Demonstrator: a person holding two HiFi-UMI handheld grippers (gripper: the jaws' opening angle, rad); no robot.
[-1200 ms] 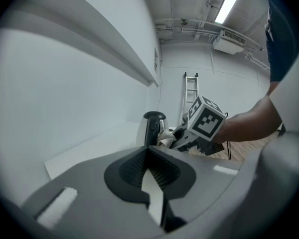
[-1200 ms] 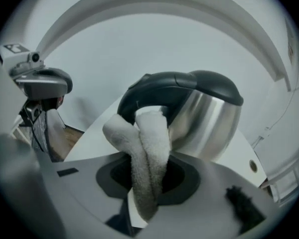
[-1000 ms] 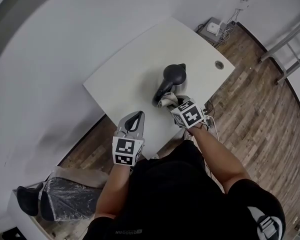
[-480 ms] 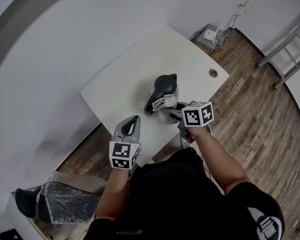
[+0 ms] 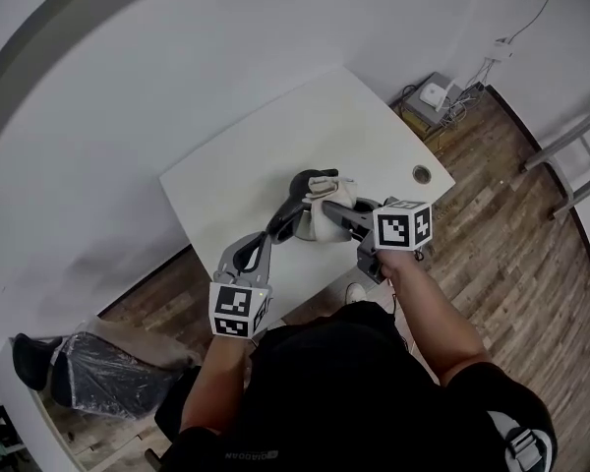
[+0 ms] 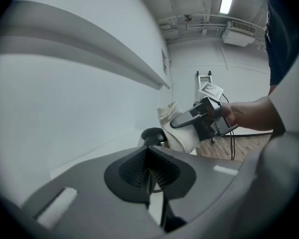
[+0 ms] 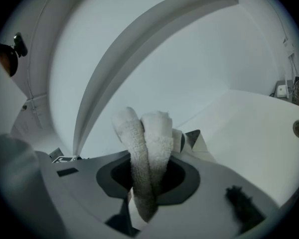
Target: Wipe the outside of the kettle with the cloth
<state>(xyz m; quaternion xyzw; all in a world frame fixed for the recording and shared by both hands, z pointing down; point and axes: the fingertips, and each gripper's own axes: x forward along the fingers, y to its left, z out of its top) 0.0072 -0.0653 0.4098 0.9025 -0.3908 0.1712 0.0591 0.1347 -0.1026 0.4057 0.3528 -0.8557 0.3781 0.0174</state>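
A kettle [image 5: 306, 222] with a black top and handle is stood near the front edge of a white table [image 5: 226, 165]; its inside is not seen from any view. A pale cloth [image 5: 336, 192] is laid against the kettle's upper right side. It is pinched between the 2 jaws of the right gripper [image 7: 147, 183], gathered into 2 thick rolls that stick out past the jaw tips. The left gripper [image 6: 148, 169] is held just beside the kettle's handle (whether it touches cannot be told); its jaws are pressed together with nothing between them. A round hole [image 5: 422, 174] is cut near the table's right corner. The table is set against a white wall [image 5: 128, 87]; a wood-plank floor [image 5: 511, 244] is seen around it, with a white box [image 5: 435, 94] and cables by the wall, a ladder [image 5: 580, 155] at the right and a plastic-wrapped bundle [image 5: 108, 382] at the lower left.
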